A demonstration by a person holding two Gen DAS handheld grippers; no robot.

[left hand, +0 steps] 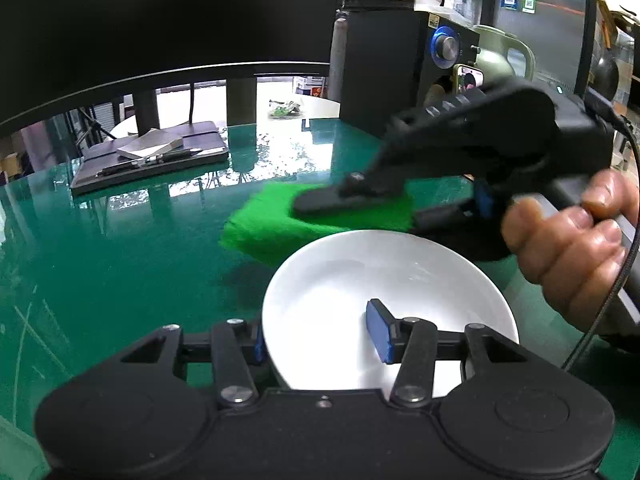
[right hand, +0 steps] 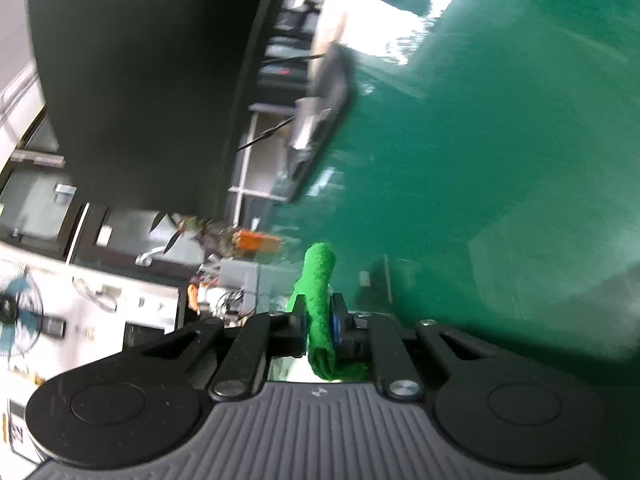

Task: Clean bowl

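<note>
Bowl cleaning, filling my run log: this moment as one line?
left gripper: grips bowl rim | right gripper: clamps green cloth | cloth beyond bowl

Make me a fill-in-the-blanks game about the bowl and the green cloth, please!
1. The left tongs grip the rim of a bowl whose colour is ____.
2. The right tongs are shut on a cloth whose colour is ____.
3. In the left wrist view, the cloth is just beyond the bowl's ____ rim.
4. The table under the bowl is ____ in colour.

Missing words: white; green; far; green
</note>
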